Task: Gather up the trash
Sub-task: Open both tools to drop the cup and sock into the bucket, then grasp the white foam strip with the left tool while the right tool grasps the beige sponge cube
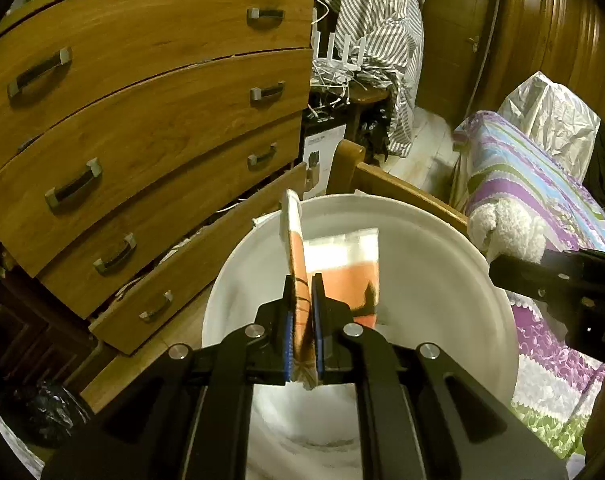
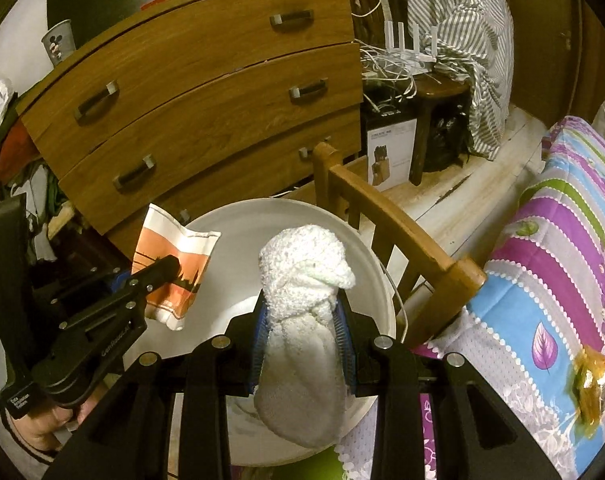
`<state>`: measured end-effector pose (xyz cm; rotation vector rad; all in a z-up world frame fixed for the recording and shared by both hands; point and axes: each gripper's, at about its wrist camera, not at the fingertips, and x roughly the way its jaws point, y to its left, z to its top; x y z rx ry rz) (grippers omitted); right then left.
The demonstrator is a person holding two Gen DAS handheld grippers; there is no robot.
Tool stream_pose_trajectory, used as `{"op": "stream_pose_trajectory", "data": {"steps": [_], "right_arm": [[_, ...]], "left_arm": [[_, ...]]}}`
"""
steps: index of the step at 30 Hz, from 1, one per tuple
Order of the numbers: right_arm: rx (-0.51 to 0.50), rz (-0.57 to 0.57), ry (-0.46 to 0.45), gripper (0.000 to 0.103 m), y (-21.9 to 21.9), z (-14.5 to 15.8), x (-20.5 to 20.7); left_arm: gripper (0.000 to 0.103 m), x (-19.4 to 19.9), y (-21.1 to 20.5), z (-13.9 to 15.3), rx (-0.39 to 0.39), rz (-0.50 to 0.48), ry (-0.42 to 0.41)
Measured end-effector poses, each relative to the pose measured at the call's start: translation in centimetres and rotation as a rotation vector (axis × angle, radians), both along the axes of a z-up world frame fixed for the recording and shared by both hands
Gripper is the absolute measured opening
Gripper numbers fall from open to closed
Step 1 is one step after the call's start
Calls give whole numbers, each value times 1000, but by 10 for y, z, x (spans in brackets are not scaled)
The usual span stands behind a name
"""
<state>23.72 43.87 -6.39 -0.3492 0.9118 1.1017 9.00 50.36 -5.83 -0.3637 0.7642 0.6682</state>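
Presently, the left gripper (image 1: 302,320) has its fingers (image 1: 317,312) closed flat on a thin orange-and-white paper bag (image 1: 342,272), which is held over the open mouth of the white bucket (image 1: 442,248); the right gripper (image 2: 304,340) has its fingers (image 2: 344,336) clamped on a balled white sock-like cloth (image 2: 302,276), likewise above the bucket's opening. Judged risk: the bag is light and stands partly beyond the near-left rim in the right wrist view, so on release it may drift and fall outside; the cloth is pinched at its waist and could snag on the ribbed pads rather than drop cleanly. With both grippers crowded over one opening, a collision between them is possible. Around the bucket: a wooden chest of drawers (image 1: 142,120) close behind, its lowest drawer ajar; a wooden chair (image 2: 402,232) just beside the rim; a bed with a striped floral cover (image 2: 562,240) to the right, bearing a crumpled amber wrapper (image 2: 590,392), probably further trash. Tangled white cables (image 2: 390,72) lie well apart.
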Motion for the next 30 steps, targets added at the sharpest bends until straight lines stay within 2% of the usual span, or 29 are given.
{"op": "stream_pose_trajectory", "data": {"steps": [3, 5, 7, 15, 18, 22, 27, 30], "right_arm": [[13, -1, 12, 40, -1, 1, 2], [36, -17, 27, 58, -4, 3, 7], [52, -30, 31, 59, -9, 5, 11], [124, -63, 15, 59, -47, 24, 13], [160, -84, -2, 59, -75, 33, 7], [205, -123, -79, 59, -130, 46, -12], [275, -214, -205, 69, -217, 65, -40], [303, -247, -251, 79, -258, 71, -53]], "left_arm": [[12, 2, 0, 1, 3, -1, 11], [32, 2, 1, 2, 14, 3, 12], [36, 1, 0, 4, 21, 6, 13], [37, -6, -4, 9, 24, 10, 14], [37, -9, -14, 13, 29, -4, 10], [37, -9, -36, 16, 30, -41, 2], [37, -3, -81, 21, 49, -120, -17], [37, 1, -113, 27, 51, -168, -38]]}}
